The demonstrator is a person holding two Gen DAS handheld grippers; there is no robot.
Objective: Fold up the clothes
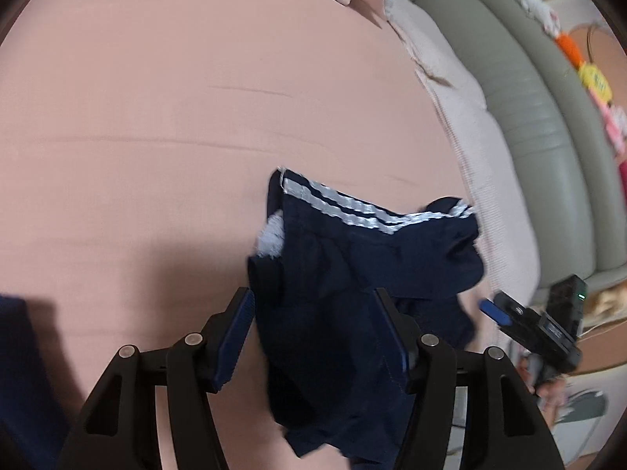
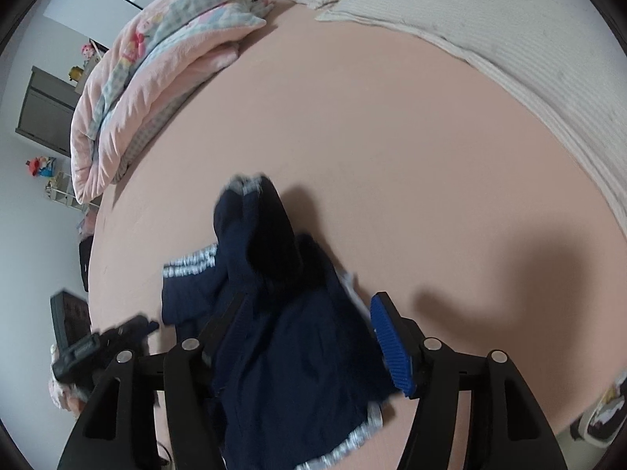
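Note:
Navy shorts (image 1: 352, 258) with two white side stripes hang bunched over the pink bed sheet (image 1: 196, 117). My left gripper (image 1: 313, 337) is open, its blue pads wide apart; the cloth lies between them and drapes over the right finger. In the right wrist view the same shorts (image 2: 274, 274) fill the space between the spread fingers of my open right gripper (image 2: 303, 333) and cover its left finger. Each gripper shows in the other's view: the right gripper (image 1: 509, 313) at the right edge, the left gripper (image 2: 133, 329) at the left. The image is motion-blurred.
A folded pink quilt (image 2: 156, 70) lies at the bed's far left. A cream knitted blanket (image 2: 509, 39) runs along the far right side, beside a grey-green padded headboard (image 1: 529, 117). Wide bare pink sheet (image 2: 392, 137) stretches beyond the shorts. Shelves with toys stand by the wall.

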